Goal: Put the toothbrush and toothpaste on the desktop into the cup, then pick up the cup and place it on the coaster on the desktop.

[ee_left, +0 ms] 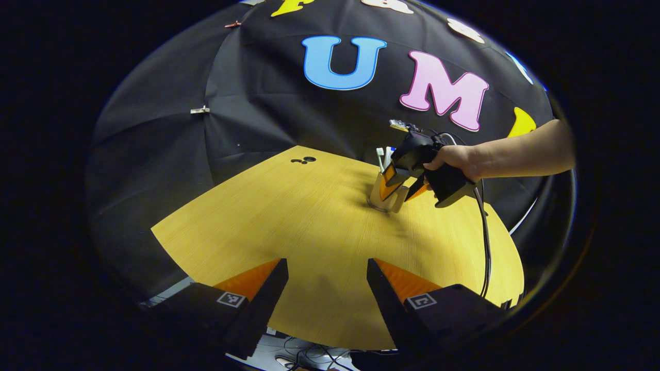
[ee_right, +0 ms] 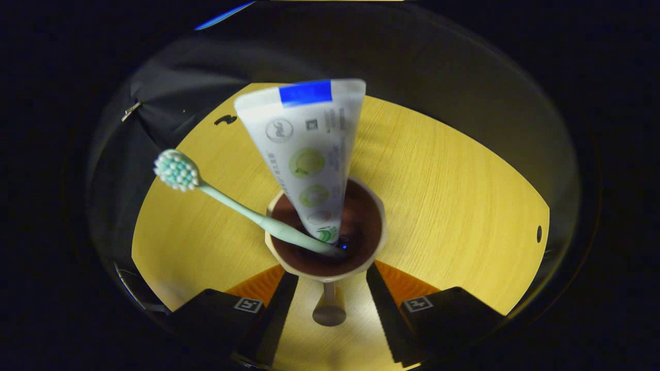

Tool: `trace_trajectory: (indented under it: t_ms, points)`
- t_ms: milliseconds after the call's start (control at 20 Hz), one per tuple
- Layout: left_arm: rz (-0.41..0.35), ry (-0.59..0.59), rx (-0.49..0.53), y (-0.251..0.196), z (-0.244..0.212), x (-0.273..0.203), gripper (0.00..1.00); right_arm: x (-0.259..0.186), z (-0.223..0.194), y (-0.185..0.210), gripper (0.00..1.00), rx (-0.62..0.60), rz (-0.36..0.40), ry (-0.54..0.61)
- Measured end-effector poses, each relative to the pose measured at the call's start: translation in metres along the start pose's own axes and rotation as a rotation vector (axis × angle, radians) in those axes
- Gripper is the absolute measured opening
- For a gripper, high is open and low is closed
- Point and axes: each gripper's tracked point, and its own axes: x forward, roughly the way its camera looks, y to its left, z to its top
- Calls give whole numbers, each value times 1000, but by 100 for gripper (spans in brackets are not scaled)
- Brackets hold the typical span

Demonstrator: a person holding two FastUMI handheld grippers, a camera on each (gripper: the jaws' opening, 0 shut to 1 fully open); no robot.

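A beige cup (ee_right: pixel 379 242) with a dark inside stands on the yellow wooden desktop (ee_right: pixel 454 206). A pale green toothbrush (ee_right: pixel 232 206) leans out of it to the left, bristles up. A white toothpaste tube (ee_right: pixel 309 154) with a blue band stands in it, tail up. My right gripper (ee_right: pixel 332 281) straddles the cup just under its rim, fingers against both sides, and the cup's handle (ee_right: pixel 329 309) points back between them. In the left gripper view a hand holds the right gripper (ee_left: pixel 405 183) at the cup (ee_left: pixel 381 198). My left gripper (ee_left: pixel 327 268) hangs open over the desktop's near edge, holding nothing.
A forearm (ee_left: pixel 521 154) reaches in from the right, and a black cable (ee_left: pixel 484 242) trails from that gripper across the desktop (ee_left: pixel 309 221). Small dark holes (ee_left: pixel 304 161) mark the far edge. Cables lie on the floor (ee_left: pixel 309 355) below.
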Motion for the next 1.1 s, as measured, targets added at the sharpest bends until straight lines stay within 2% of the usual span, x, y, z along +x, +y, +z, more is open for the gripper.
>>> trace_trajectory:
  t_ms: [50, 150, 350, 750, 900, 1100]
  points:
    - [-5, -5, 3, -1, 2, -1, 98, -9, 2, -5, 94, -4, -12, -25]
    - [-15, -18, 12, -9, 13, -1, 98, -30, 1, -13, 99, 3, -23, -84]
    - [-50, -64, 33, -23, 36, -7, 98, -88, -14, -26, 99, 54, -34, -230]
    - [-158, -184, 85, -75, 107, -33, 98, -210, -64, -33, 98, 62, -51, -462]
    - [-197, -238, 92, -97, 133, -48, 98, -243, -90, -33, 99, 62, -68, -506]
    - [-205, -304, 124, -110, 151, -70, 98, -289, -126, -39, 98, 102, -106, -589]
